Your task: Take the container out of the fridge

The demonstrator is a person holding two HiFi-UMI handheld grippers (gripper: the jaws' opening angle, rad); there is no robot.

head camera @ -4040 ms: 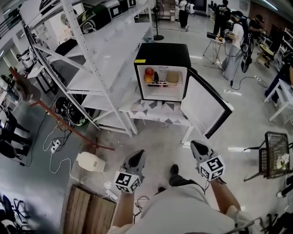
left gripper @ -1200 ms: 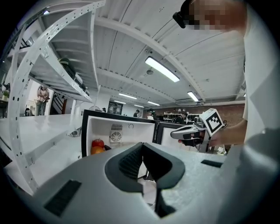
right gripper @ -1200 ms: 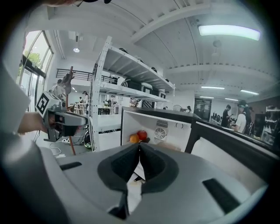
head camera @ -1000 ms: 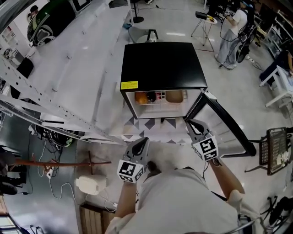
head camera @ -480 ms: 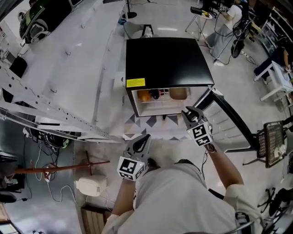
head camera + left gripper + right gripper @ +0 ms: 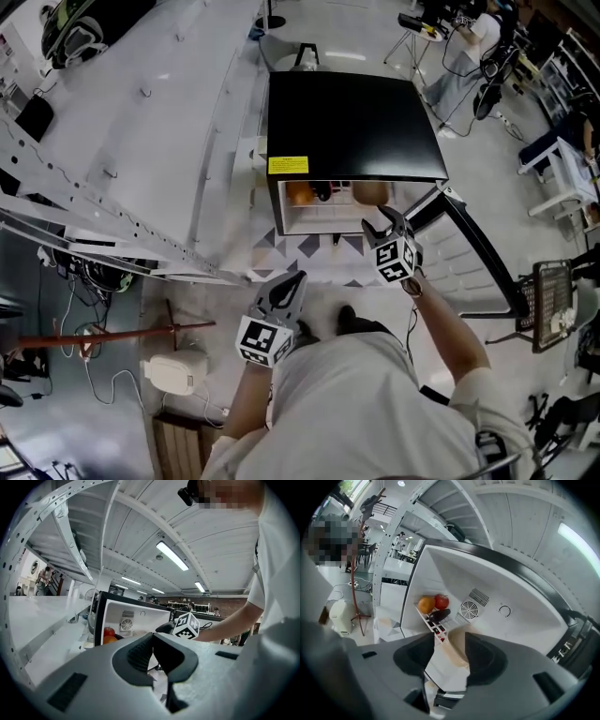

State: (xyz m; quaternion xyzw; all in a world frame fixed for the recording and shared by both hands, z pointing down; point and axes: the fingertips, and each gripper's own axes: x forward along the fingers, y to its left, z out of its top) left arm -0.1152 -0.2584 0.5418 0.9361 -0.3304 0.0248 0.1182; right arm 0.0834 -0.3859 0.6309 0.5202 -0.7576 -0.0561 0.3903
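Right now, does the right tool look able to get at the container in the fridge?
Probably yes: the fridge door stands open, the container sits straight ahead inside, and the right tool, its jaws just opening, holds nothing.

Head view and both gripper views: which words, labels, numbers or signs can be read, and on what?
Small yellow sticker on the front edge of the black mini fridge: dark print, too small to read.
Black-and-white square marker cubes: coded patterns, no words.
Nothing else is legible in any view.
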